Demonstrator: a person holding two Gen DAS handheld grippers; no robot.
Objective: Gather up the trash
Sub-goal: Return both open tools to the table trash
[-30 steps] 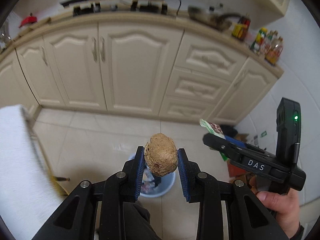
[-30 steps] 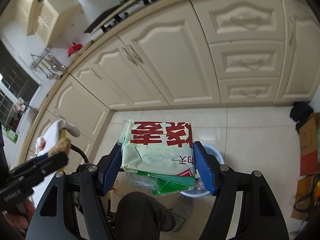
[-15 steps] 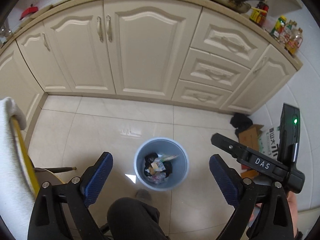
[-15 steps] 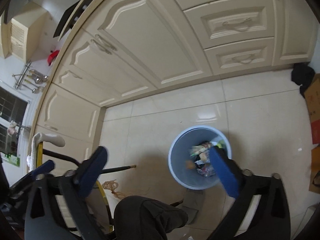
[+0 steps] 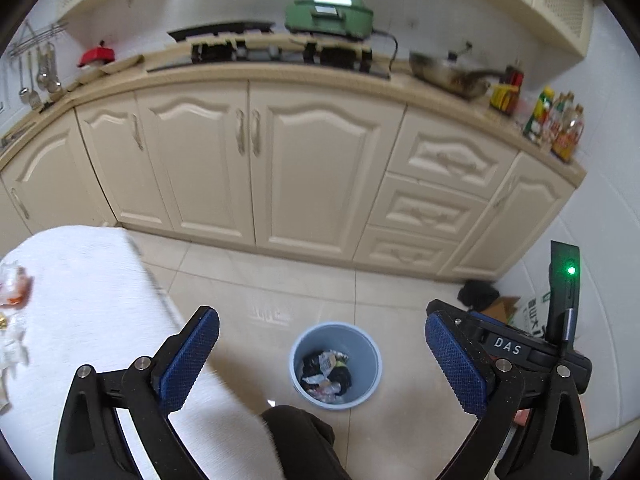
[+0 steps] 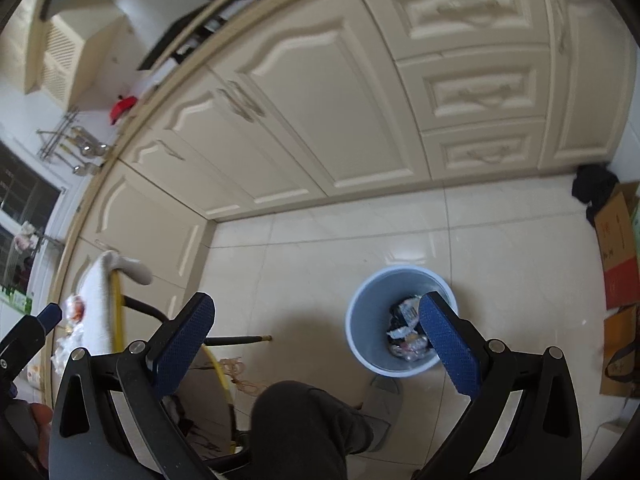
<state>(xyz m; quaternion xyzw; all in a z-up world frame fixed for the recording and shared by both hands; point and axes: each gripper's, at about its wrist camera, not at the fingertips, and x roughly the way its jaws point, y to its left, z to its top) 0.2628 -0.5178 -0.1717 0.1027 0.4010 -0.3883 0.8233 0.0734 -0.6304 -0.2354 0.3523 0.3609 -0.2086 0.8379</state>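
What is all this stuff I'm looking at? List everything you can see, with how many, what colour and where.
bin: one, pale blue, on the floor tiles, trash inside
table cloth: one, white, left of the bin
wrappers: a few, blurred, at the cloth's left edge
cabinets: one row, cream, along the wall
green appliance: one, on the counter
pan: one, dark, counter right
bottles: several, counter's far right
red item: one, counter left
hanging utensils: several, metal, on the left wall
cardboard boxes: a few, brown, floor right
dark cloth: one, beside the boxes
leg: dark trousers, bottom centre
slipper: grey, by the bin
left tool: jaws opening, nothing between
right tool: open, empty
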